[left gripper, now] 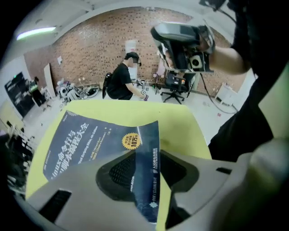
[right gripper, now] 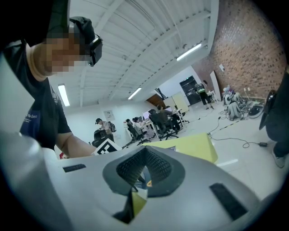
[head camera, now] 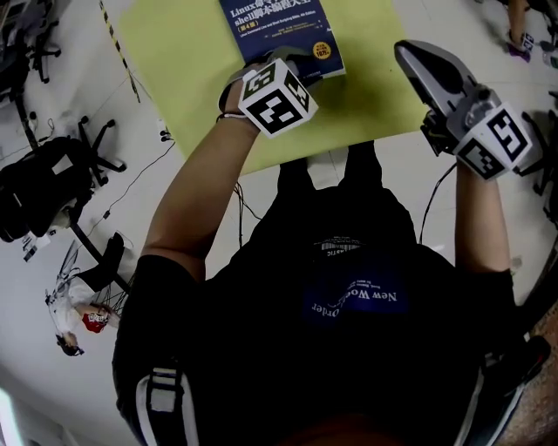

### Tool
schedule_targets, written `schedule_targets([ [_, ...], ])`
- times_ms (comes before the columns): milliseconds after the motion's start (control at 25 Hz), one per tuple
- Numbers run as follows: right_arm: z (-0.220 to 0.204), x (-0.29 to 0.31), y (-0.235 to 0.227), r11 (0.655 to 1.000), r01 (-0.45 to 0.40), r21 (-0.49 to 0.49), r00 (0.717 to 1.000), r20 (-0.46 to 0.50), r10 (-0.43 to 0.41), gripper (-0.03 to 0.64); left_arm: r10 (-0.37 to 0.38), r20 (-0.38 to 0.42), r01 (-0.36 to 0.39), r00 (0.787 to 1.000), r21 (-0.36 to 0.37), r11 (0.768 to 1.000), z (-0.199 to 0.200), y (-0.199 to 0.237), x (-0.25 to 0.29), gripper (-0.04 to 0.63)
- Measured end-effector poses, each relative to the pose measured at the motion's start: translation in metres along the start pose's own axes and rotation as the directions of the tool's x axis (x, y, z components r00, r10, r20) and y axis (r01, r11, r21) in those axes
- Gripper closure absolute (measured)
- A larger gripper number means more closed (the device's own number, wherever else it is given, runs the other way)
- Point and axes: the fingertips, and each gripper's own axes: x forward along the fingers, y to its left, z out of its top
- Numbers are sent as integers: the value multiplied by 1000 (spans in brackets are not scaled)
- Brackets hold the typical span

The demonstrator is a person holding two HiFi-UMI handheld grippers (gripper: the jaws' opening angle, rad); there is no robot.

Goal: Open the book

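A blue book [head camera: 279,26] lies on the yellow-green table [head camera: 174,52] at the far middle. My left gripper [head camera: 301,65] points steeply down at the book's near right corner. In the left gripper view the front cover [left gripper: 90,140] is bent up off the table, and its corner runs between the pads of the left gripper [left gripper: 146,158], which is shut on it. My right gripper [head camera: 403,48] hovers over the table's right edge, apart from the book, shut with nothing in it. The right gripper view shows the right gripper [right gripper: 144,153] aimed nearly level across the table [right gripper: 194,146].
The table's near edge runs just in front of my body. Black office chairs [head camera: 52,183] and cables stand on the floor to the left. A person in black [left gripper: 122,81] sits beyond the table's far side, with a chair [left gripper: 174,92] and brick wall behind.
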Motion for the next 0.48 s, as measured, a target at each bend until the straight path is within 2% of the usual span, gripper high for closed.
schedule_targets([
  [120,2,1,0,1000,-4,0,1000,0,4,630,-87,88,97,992,-119,988,3,1,-9,500],
  [200,4,2,1,1000,-8,3,1000,1,8,630,-98,157,127,983,-187,974,4,3,-16,520],
  [280,5,3,2,1000,-14,0,1000,-4,14,629,-87,250,155,964,-270,950,4,7,-26,529],
  [360,5,5,5,1000,-17,-1,1000,-11,17,629,-60,361,195,931,-349,917,5,10,-37,534],
  [480,1,6,9,1000,-21,0,1000,-22,21,630,12,526,263,850,-444,857,3,13,-53,538],
])
